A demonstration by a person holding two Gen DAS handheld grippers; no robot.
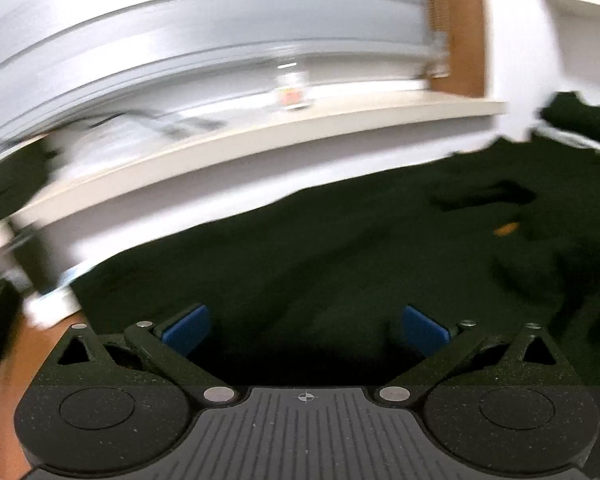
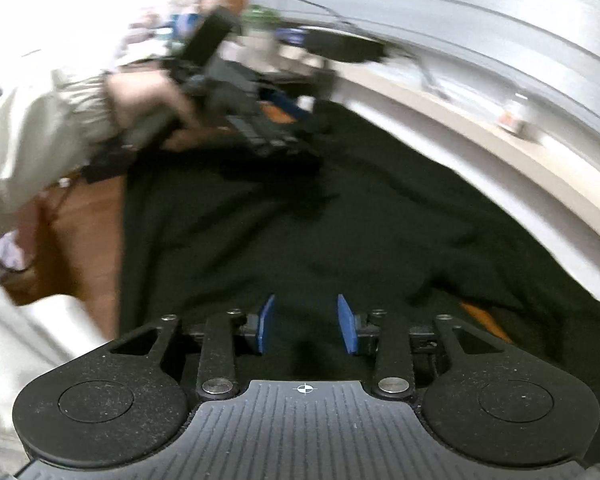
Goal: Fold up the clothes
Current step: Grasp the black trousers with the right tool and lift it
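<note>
Nearest the lens in the right wrist view sat the right gripper (image 2: 306, 324), low in the frame, its blue pads (image 2: 266, 324) standing a narrow gap apart with nothing pinched between them; only the dark cloth lay beneath. In the left wrist view the left gripper (image 1: 306, 330) filled the bottom of the frame, its pads (image 1: 188, 330) spread wide and also empty.

The dark green garment (image 2: 300, 220) covered the middle of both frames, spread over a pale surface, rumpled toward the right of the left wrist view where a small orange mark (image 1: 507, 229) showed. Both pictures were smeared by motion, so fine creases could not be read.

The step in hand looked like going for a fresh hold on the cloth. To do it well, each gripper would probably need to settle first, then take an edge or corner rather than the flat middle, pinching one layer cleanly so the fold falls straight.

As for edges, the garment's left border ran down the left-centre of the right wrist view beside a strip of brown floor (image 2: 80, 232). A pale shelf (image 1: 260, 148) curved across the upper half of the left wrist view. At upper left of the right wrist view the person's hand (image 2: 148, 116) held the other tool, crowding that corner; the middle of the cloth lay open.
</note>
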